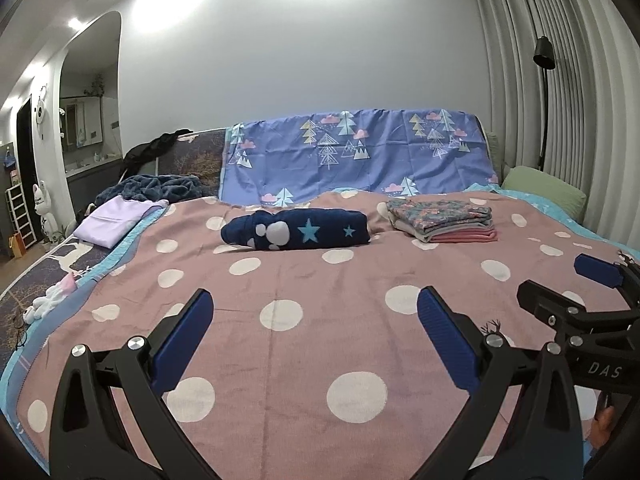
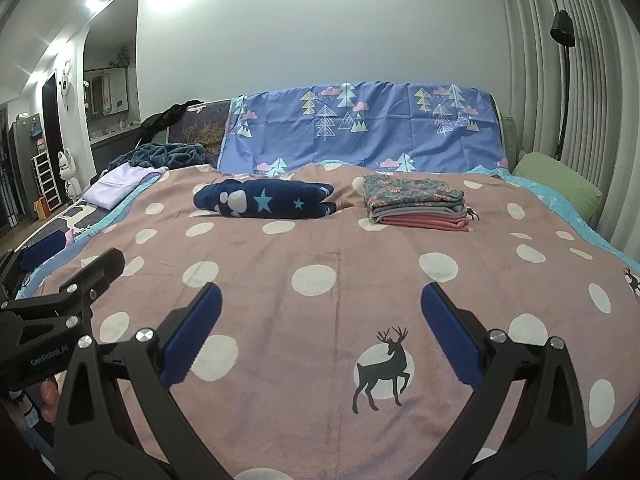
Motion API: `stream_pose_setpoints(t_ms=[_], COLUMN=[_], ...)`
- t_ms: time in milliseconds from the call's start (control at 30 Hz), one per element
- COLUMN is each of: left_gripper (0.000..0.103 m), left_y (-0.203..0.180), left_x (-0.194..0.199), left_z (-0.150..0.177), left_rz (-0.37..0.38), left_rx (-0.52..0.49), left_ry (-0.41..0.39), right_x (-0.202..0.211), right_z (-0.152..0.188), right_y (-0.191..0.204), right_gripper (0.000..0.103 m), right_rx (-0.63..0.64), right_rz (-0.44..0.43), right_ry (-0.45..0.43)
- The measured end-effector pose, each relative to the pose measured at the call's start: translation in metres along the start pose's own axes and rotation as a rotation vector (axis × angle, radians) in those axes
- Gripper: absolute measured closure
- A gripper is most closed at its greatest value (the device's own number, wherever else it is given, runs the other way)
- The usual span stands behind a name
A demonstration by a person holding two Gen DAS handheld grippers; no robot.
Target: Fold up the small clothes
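Observation:
A navy fleece garment (image 1: 296,229) (image 2: 266,199) with light stars and a white paw print lies bunched at the far middle of the pink dotted blanket (image 1: 280,344) (image 2: 328,320). To its right sits a stack of folded clothes (image 1: 442,221) (image 2: 418,203), floral piece on top, grey and pink below. My left gripper (image 1: 314,332) hovers open over the near blanket, well short of both, and shows again at the left edge of the right wrist view (image 2: 72,268). My right gripper (image 2: 320,328) is also open and holds nothing; it appears at the right edge of the left wrist view (image 1: 560,284).
A blue tree-print sheet (image 1: 360,156) covers the headboard. A lilac folded cloth (image 1: 110,222) and a dark blue fluffy blanket (image 1: 160,186) lie far left, with a small white-pink item (image 1: 52,298) at the left edge. A green pillow (image 2: 560,184) and floor lamp (image 2: 564,80) stand at right.

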State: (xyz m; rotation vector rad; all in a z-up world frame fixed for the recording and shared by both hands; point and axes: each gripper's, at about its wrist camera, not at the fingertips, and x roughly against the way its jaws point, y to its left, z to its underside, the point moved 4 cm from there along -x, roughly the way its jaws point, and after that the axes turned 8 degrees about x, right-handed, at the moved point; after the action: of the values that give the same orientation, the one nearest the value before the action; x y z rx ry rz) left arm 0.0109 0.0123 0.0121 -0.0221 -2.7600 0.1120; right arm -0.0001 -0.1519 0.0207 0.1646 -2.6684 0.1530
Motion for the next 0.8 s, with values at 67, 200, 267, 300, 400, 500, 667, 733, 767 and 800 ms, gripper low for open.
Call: stream_pose_setpoints(t_ms=[67,200,267,300,400,500,667,733,767,800], left_gripper=[0.001,0.001,0.001,0.001,0.001,0.001,0.001,0.001,0.001,0.001], left_y=[0.0,0.001,0.001,0.001,-0.001,-0.002,-0.002,-0.003,-0.003,-0.003], left_x=[-0.001,-0.005,-0.007,-0.008,-0.012,-0.016,-0.021,-0.023,-0.023,-0.023], left_z=[0.001,0.003,0.005,0.006,0.008,0.011,0.014,0.017,0.017,0.018], left_rz=[-0.001,0.0,-0.001,-0.003,-0.002,-0.003,-0.007,-0.011,-0.012,-0.013], left_rx=[0.0,0.0,0.002,0.002,-0.001,-0.004,-0.001,-0.003,-0.005,-0.006], left_ry=[0.006,0.023,0.03,0.035,0.051,0.068,0.093,0.106,0.11,0.113], right_x=[-0.001,-0.004,-0.006,-0.007,-0.01,-0.012,-0.013,-0.013,-0.014,-0.014], right_z=[0.001,0.004,0.005,0.006,0.008,0.009,0.012,0.013,0.013,0.013], right_y=[0.0,0.0,-0.001,-0.001,-0.004,-0.005,-0.006,-0.006,-0.007,-0.007], right_gripper=[0.002,0.002,0.002,0.002,0.002,0.002,0.002,0.002,0.002,0.002], right_rx=[0.0,-0.005,-0.009,-0.011,-0.017,-0.026,-0.028,-0.028,-0.028,-0.029], right_rz=[-0.001,-0.002,-0.002,-0.001,0.004,0.008,0.012,0.014,0.014,0.015], right_ry=[0.002,0.011,0.018,0.022,0.032,0.038,0.045,0.049,0.049,0.05])
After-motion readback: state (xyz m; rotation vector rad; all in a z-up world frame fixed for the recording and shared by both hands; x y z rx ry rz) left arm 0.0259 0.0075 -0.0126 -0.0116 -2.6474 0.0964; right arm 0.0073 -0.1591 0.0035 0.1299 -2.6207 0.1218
